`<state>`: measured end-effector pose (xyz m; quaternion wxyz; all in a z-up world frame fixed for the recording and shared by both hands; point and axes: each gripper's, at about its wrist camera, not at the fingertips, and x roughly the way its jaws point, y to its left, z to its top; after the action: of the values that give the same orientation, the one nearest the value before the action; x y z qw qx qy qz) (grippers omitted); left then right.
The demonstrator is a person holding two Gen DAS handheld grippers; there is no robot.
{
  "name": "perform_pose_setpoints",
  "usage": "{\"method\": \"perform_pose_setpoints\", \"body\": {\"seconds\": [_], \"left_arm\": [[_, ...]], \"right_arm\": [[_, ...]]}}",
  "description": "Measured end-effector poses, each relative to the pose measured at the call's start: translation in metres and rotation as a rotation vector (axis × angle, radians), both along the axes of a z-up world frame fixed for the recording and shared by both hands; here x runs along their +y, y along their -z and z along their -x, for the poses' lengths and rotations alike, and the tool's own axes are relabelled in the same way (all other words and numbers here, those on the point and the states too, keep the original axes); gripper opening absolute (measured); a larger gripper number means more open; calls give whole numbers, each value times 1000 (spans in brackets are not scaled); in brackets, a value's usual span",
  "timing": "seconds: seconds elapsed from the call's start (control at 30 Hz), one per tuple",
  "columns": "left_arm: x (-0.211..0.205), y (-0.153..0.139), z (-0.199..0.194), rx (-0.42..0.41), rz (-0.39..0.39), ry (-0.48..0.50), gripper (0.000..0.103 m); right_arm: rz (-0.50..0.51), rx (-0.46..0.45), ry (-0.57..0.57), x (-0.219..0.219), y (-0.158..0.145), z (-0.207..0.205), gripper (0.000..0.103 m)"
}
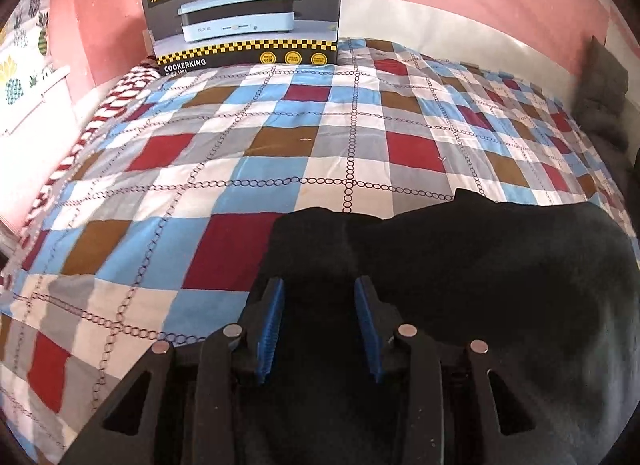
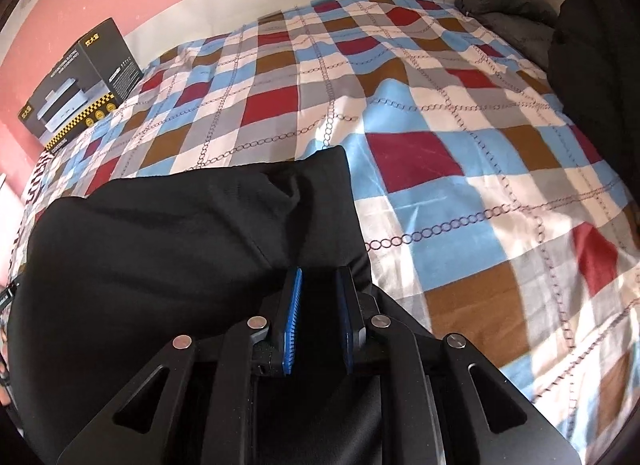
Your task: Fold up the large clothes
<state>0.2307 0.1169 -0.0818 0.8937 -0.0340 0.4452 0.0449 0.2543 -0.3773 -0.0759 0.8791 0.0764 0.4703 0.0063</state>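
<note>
A large black garment (image 1: 480,265) lies on the checked bedspread (image 1: 280,153) near the front edge. My left gripper (image 1: 319,285) sits over the garment's left end, its blue-padded jaws apart with black cloth between them. In the right wrist view the same garment (image 2: 168,241) spreads to the left. My right gripper (image 2: 320,277) sits at its right edge, jaws narrowly apart with cloth between the pads (image 2: 294,305). Whether either one pinches the cloth is not clear.
A cooking pot box (image 1: 244,13) stands at the bed's far side against the pink wall; it also shows in the right wrist view (image 2: 80,81). Dark padded jackets (image 2: 520,5) lie at the far right corner. The bedspread (image 2: 440,145) stretches beyond the garment.
</note>
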Motion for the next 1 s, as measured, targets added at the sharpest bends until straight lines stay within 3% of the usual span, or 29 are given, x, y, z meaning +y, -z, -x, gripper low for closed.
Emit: {"method": "perform_pose_setpoints", "body": {"seconds": [0.3,0.43,0.5,0.53,0.57,0.73,0.83,1.0], "left_arm": [[1,-36,52,-20,-33,27,40],[1,-37,84,-44,-53,52,50],[10,-20,91,-4,-62,36,56],[19,-15,94,14,-23,16,56],[27,-16,98,13,27,-1,56],[53,-27,116,13,158,-49,56],[61,-24,124,37,263,-48,56],[62,-12,133,71,332,-39,59]], "right_arm": [[-22,-72,-57,0,-41,66,33],[-31,-27,-76,-6,-21,88,35],[-31,0,-43,-19,-8,89,36],[-28,13,-10,-27,-6,89,46],[-39,21,17,-34,-7,90,50],[-104,6,-5,-45,-20,98,51],[-200,28,-4,-52,-11,103,64],[-286,49,30,-61,1,111,70]]}}
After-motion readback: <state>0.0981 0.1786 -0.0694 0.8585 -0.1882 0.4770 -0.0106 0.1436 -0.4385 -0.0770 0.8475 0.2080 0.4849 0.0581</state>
